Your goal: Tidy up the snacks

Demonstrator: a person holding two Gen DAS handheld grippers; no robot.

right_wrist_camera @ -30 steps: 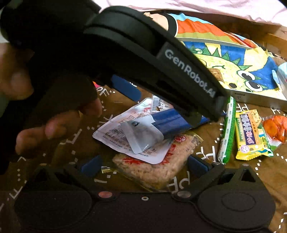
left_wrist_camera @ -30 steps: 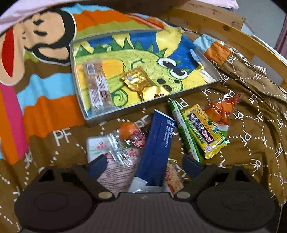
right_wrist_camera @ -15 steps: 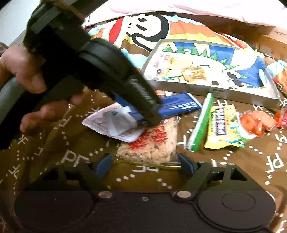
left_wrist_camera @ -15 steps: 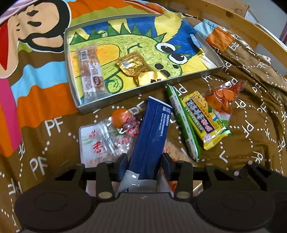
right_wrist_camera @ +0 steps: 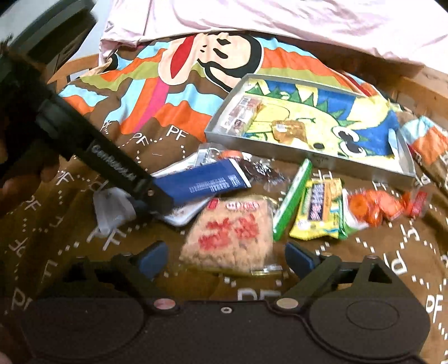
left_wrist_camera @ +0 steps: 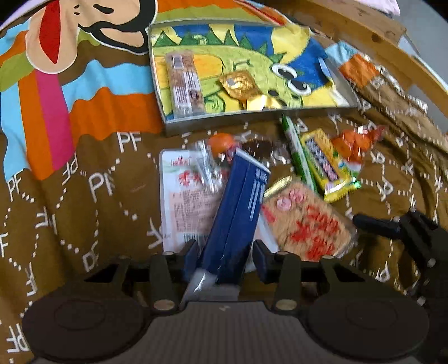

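The left gripper (left_wrist_camera: 224,259) has the blue packet (left_wrist_camera: 238,207) between its fingers, jaws narrow and easing apart, so whether the pads press on it I cannot tell. The packet's far end lies over a white pouch (left_wrist_camera: 184,207) and a clear wrapper with an orange sweet (left_wrist_camera: 221,141). The right gripper (right_wrist_camera: 225,256) stands wide, jaws opening, with the near edge of the rice cracker (right_wrist_camera: 232,232) between its fingers but not touched.

Beyond the pile sits the shallow metal tray (left_wrist_camera: 252,116), lined with a dinosaur picture. In it lie a long cereal bar (left_wrist_camera: 183,84) at the left end and two gold-wrapped sweets (left_wrist_camera: 238,84) near the middle; the rest of its floor is free.

Right of the cracker, side by side on the bed: a green stick (right_wrist_camera: 292,200), a yellow packet (right_wrist_camera: 322,207) and an orange-filled bag (right_wrist_camera: 375,208), all loose between the grippers and the tray's near wall.

The brown patterned blanket (left_wrist_camera: 84,212) runs open to the left; a wooden bed rail (left_wrist_camera: 364,25) closes the far right
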